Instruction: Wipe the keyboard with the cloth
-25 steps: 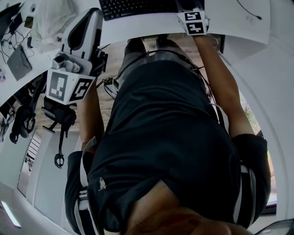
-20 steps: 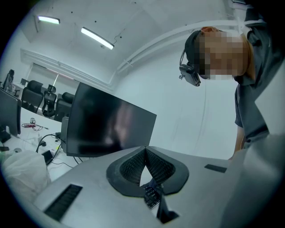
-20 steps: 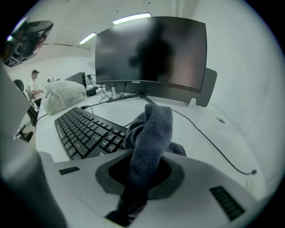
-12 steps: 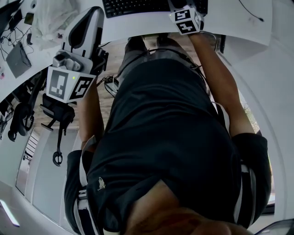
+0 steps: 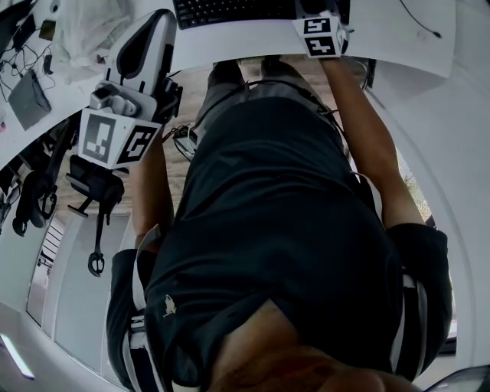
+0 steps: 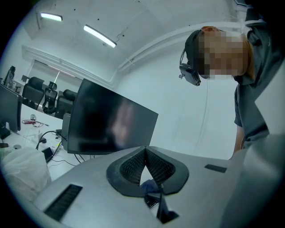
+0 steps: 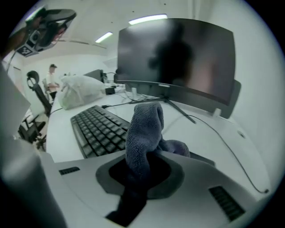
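Note:
The black keyboard [image 7: 98, 129] lies on the white desk [image 7: 209, 133], left of my right gripper [image 7: 142, 164]. That gripper is shut on a grey-blue cloth [image 7: 144, 129], which stands up in a fold from the jaws and hides the fingertips. In the head view the keyboard [image 5: 230, 11] is at the top edge, with the right gripper [image 5: 320, 34] over its right end. My left gripper [image 5: 115, 130] is held up at the left, well away from the desk. In the left gripper view its ribbed pads [image 6: 153, 164] meet, with nothing between them.
A dark curved monitor [image 7: 178, 58] stands behind the keyboard. A white plastic bag [image 7: 84, 91] lies at the desk's far left, and a thin cable [image 7: 231, 147] runs across the right side. An office chair [image 5: 142, 53] stands at the person's left.
The right gripper slid left along the keyboard's right end with the cloth, then came back right. The left gripper hardly moved.

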`<action>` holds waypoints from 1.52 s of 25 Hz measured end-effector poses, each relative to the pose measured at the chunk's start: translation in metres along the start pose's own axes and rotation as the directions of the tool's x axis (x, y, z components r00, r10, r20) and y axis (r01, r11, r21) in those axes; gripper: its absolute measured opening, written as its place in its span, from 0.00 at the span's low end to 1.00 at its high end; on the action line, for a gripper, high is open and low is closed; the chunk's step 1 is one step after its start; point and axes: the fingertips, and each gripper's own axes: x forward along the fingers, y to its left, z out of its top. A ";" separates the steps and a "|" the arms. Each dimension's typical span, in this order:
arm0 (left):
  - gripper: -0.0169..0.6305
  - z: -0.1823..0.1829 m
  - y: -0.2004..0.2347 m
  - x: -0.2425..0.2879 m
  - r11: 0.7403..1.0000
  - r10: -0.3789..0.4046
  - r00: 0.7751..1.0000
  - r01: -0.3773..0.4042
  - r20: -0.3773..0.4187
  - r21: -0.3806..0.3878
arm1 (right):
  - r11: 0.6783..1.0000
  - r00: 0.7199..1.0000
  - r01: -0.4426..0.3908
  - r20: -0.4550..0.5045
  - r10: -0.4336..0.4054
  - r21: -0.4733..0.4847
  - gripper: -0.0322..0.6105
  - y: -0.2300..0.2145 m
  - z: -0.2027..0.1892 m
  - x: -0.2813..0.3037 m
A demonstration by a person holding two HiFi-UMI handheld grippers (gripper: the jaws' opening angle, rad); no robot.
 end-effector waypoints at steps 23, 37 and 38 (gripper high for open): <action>0.03 0.005 0.018 -0.010 1.000 0.019 1.000 -0.019 0.008 -0.016 | 0.999 0.999 0.034 -0.035 -0.033 0.014 0.13 -0.030 0.009 0.001; 0.03 0.013 0.047 -0.028 0.999 0.038 0.999 -0.038 0.015 -0.023 | 0.999 0.999 -0.009 -0.043 0.007 -0.042 0.12 0.006 0.015 -0.001; 0.03 0.013 0.048 -0.030 0.999 0.041 0.999 -0.041 0.016 -0.025 | 1.000 0.998 0.024 -0.052 -0.025 -0.015 0.12 -0.004 0.008 -0.008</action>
